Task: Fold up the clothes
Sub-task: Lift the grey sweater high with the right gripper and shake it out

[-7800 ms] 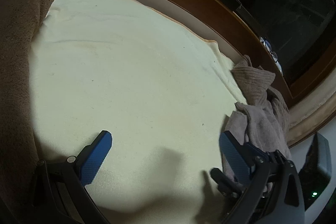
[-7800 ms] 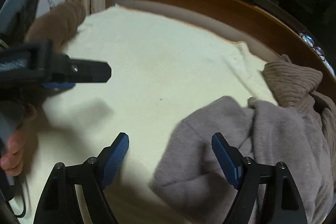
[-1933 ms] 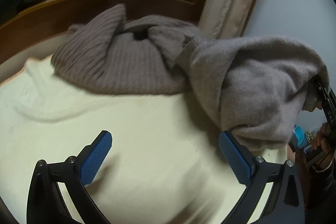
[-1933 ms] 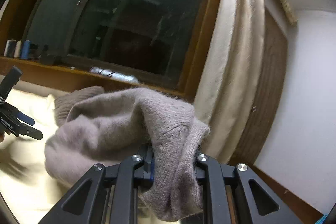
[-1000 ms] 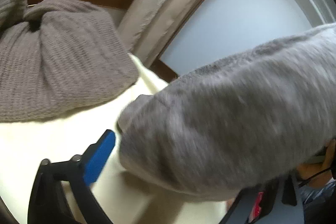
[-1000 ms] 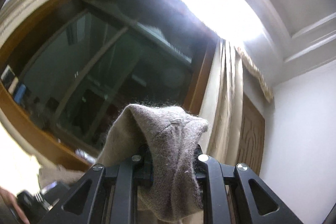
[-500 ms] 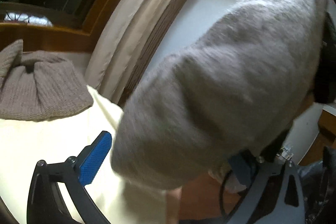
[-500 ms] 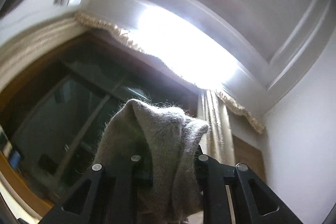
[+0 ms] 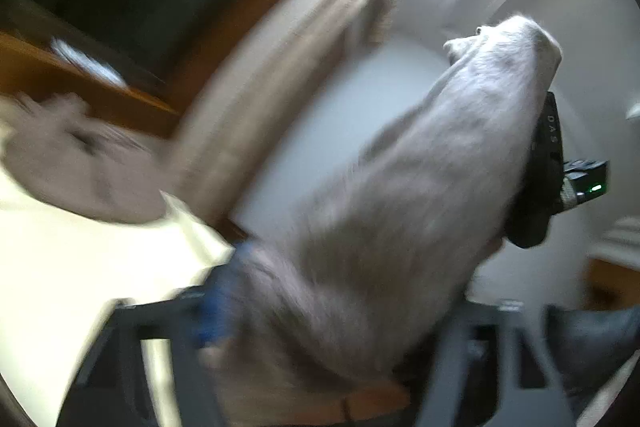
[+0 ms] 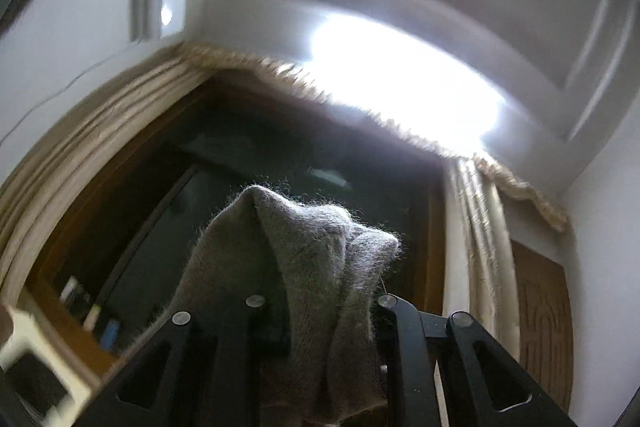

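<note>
- Right wrist view: grey fuzzy sweater (image 10: pixel 320 267) was pinched, raised, by the right hand-held gripper (image 10: pixel 320 327).
- Left hand-held gripper (image 9: pixel 320 307) was closing around the hanging body; contact blurred.
- Judged soft, light, floppy; best taken at shoulders or hem.

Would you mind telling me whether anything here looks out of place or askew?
Nothing looks damaged or spilled. The grey sweater hangs bunched, pinched in the right gripper, and drapes between the left gripper's closing jaws. A second knit lies crumpled on the cream blanket, not yet folded.
</note>
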Demonstrator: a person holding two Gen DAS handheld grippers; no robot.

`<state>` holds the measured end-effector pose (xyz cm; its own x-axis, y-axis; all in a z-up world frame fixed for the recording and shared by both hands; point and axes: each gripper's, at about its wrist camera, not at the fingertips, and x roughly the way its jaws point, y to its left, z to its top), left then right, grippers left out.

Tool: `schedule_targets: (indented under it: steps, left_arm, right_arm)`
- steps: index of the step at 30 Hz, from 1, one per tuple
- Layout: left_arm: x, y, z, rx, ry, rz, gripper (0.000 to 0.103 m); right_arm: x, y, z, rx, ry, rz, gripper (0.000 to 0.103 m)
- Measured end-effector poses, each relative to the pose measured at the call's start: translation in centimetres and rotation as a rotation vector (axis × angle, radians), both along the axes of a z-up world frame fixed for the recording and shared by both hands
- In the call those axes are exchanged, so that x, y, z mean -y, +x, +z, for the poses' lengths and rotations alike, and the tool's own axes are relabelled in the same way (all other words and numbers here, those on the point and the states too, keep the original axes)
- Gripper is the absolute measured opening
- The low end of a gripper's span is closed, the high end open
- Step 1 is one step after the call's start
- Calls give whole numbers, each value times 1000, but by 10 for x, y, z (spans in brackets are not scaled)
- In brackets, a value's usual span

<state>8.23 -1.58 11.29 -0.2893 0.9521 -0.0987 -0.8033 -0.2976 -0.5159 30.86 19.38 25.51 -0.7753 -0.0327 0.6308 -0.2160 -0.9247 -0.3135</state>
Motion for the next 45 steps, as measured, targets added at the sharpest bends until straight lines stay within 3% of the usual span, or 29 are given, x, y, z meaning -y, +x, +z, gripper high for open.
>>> schedule_targets:
  steps: [1,4,7,9,10,11,12,16,17,20,22,25,28,32,36,40,45]
  left_arm:
    - [15,7,8,-41,-29,109,33]
    - [63,35,35,-179,-77,427,31]
    - [87,77,52,-338,-145,588,32]
    - [76,95,44,-433,-271,641,50]
    - [68,103,31,-465,-356,669,71]
    - [61,105,18,-462,-425,667,85]
    - [55,105,6,-440,-484,640,86]
    - [30,82,-84,-192,-735,482,86]
    - [30,79,-94,-149,-750,465,86]
    - [36,69,-113,-42,-755,433,86]
    - [39,61,-116,13,-733,420,86]
    - [58,47,-102,73,-627,406,86]
    - [69,45,-97,108,-565,369,86]
    - [49,35,-112,169,-597,279,86]
    - [38,43,-132,211,-686,225,86]
    - [45,68,-135,248,-662,166,86]
    - [45,96,-122,187,-620,85,86]
  right_arm:
    - [0,-7,-3,32,-4,-13,20]
    - [-8,-24,-15,112,-53,-28,20]
    - [-15,-43,-42,192,-83,-46,20]
    - [-12,-56,-72,273,-63,-60,20]
    - [-11,-62,-86,318,-49,-61,20]
    - [-11,-69,-100,363,-36,-59,20]
    - [-9,-76,-119,427,-18,-58,20]
    - [-5,-99,-188,703,61,-50,20]
    - [-5,-102,-201,758,73,-51,20]
    - [-19,-110,-234,892,68,-76,20]
    - [-36,-110,-235,912,34,-100,20]
    - [-54,-107,-235,916,2,-122,20]
    - [-56,-98,-237,899,30,-147,20]
    - [-48,-83,-251,888,112,-168,20]
    - [-67,-81,-267,953,36,-178,20]
    - [-87,-93,-279,1034,-60,-183,20]
    - [-85,-102,-276,1029,-84,-207,20]
